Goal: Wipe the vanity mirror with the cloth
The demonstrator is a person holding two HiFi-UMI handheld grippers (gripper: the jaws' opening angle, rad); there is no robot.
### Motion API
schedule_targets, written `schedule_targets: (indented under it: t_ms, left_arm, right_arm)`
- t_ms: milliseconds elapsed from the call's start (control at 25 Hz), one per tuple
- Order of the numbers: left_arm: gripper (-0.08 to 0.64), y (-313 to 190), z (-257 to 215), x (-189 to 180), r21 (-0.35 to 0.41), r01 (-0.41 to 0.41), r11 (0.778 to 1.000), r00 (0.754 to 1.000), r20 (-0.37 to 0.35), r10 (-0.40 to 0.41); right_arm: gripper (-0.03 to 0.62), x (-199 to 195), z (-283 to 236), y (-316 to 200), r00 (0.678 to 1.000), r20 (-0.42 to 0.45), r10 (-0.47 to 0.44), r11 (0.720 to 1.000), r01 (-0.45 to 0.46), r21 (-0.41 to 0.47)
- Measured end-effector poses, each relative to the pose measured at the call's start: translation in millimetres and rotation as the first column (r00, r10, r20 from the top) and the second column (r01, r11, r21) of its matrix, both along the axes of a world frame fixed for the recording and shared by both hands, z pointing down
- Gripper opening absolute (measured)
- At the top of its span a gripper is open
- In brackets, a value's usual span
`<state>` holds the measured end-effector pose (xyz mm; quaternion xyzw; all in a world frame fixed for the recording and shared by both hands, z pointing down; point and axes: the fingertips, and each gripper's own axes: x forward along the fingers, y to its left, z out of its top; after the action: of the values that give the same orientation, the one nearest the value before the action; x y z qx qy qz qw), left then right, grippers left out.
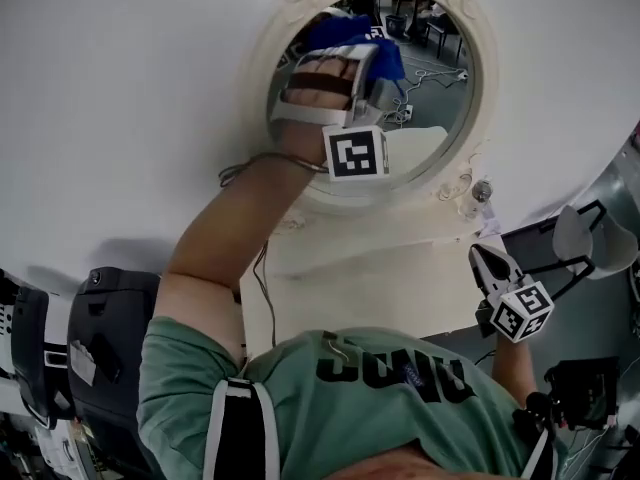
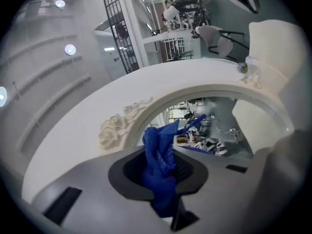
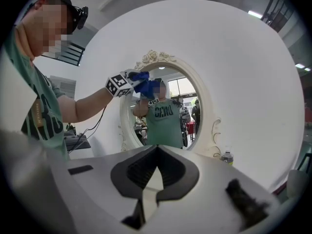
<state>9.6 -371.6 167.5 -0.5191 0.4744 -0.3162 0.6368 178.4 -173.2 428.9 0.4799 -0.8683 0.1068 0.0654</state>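
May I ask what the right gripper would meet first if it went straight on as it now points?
Probably the lower glass of the oval white-framed vanity mirror; the right gripper, jaws shut and empty, aims there with nothing between, though depth is unclear.

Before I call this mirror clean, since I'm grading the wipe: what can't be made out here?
Glass under the cloth: head view, covered by the cloth and left gripper.
Streaks on the mirror: every view, lost in reflections.
Label on the bottle: right gripper view, too small.
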Motion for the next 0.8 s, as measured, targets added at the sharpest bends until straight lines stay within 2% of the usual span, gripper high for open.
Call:
schedule_targets:
  t_ms: [120, 200, 320, 480, 680, 800]
  left_arm:
    - [0.077, -11.5, -37.6, -17.7, 0.06, 0.083, 0.995, 0.996, 0.018, -0.084]
    - [0.077, -26.9, -41.8, -22.8, 0.051, 0.121, 0.991, 0.992, 0.033, -0.123]
    - [0.077, -43.8, -37.7, -21.5, 0.026, 0.139, 0.99, 0.989, 0.043, -0.14]
    - [0.078, -49.6, -47.5, -24.1, 0.129, 0.186, 0.974, 0.98, 0.051, -0.194]
    - [0.071, -47.8, -46.2, -25.0, 0.145, 0.181, 0.973, 0.983, 0.007, -0.184]
    - [0.063, -46.2, -33.6, -13.6, 0.14, 0.133, 0.981, 0.991, -0.015, -0.132]
  right_arm:
    - [0.005, 0.7, -3.2, 0.8, 1.0, 0.003, 0.002, 1.0, -0.002, 0.016]
    - [0.005, 6.4, -3.7, 1.4, 1.0, 0.006, 0.011, 1.0, -0.011, 0.02]
    - [0.005, 18.9, -4.2, 4.7, 1.0, 0.01, 0.029, 0.999, -0.029, 0.024]
    - [0.005, 25.5, -3.4, 5.7, 0.999, 0.009, 0.041, 0.999, -0.041, 0.021]
    - [0.005, 19.7, 0.9, 6.3, 0.999, 0.008, 0.037, 0.999, -0.037, 0.009]
    - [0.005, 16.3, 5.1, 6.4, 0.999, 0.006, 0.032, 0.999, -0.032, -0.004]
